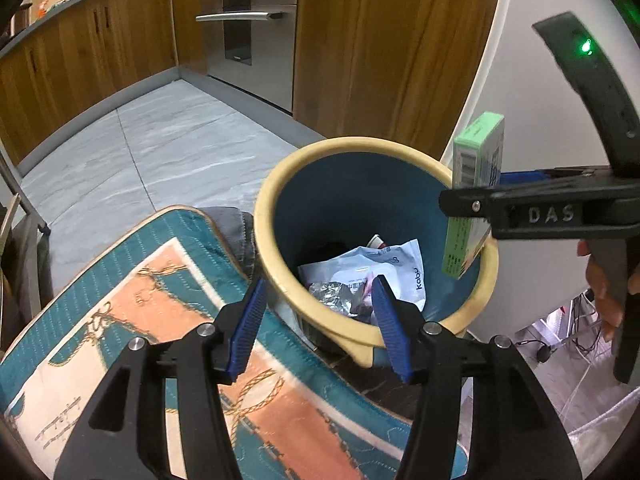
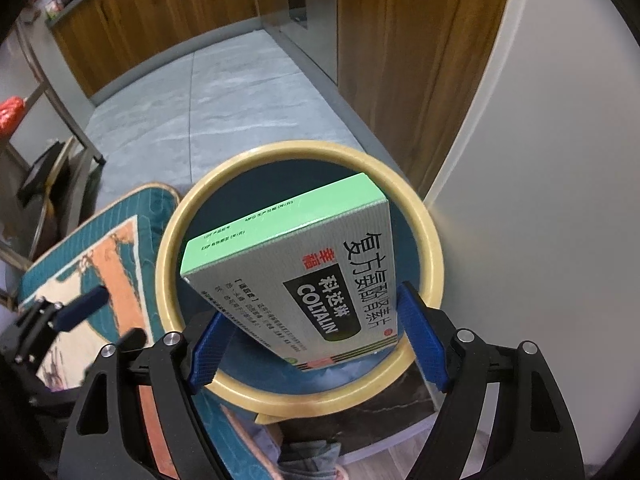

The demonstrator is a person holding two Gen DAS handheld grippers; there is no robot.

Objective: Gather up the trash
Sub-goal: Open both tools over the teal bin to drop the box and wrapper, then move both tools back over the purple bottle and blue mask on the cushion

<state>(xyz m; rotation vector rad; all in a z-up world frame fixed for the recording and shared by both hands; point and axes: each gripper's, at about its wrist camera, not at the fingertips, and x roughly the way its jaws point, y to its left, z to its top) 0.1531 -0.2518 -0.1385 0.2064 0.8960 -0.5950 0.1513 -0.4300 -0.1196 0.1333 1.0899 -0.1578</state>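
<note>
The medicine box (image 2: 304, 276) is pinched across its width by the right tool (image 2: 310, 334), blue pads pressed on both long sides. It hangs tilted over the mouth of the bin (image 2: 434, 264), which fills the lower centre of the right wrist view. In the left wrist view the same box (image 1: 476, 184) shows at the right edge, standing above the far rim of the bin (image 1: 264, 216).

Judgement on the step in hand: the box is wide against the opening, so it should be brought over the middle of the mouth and tipped end-down before the pads part. Released as it hangs, a corner could catch the cream rim and tip the box out onto the cushion (image 1: 132, 320).

The left tool (image 1: 320, 320) is spread and holds nothing; its pads straddle the near rim, one outside, one over the inside. It should draw clear of the drop path.

Inside the bin lie a white pouch (image 1: 384, 268) and crumpled foil (image 1: 332, 292).

Writing: the box front reads "COLTALIN" with Chinese characters; small print on the green side is too fine to read. The pouch seems to read "Kabu". The right tool, seen from the left wrist, carries raised letters "DAS".
</note>
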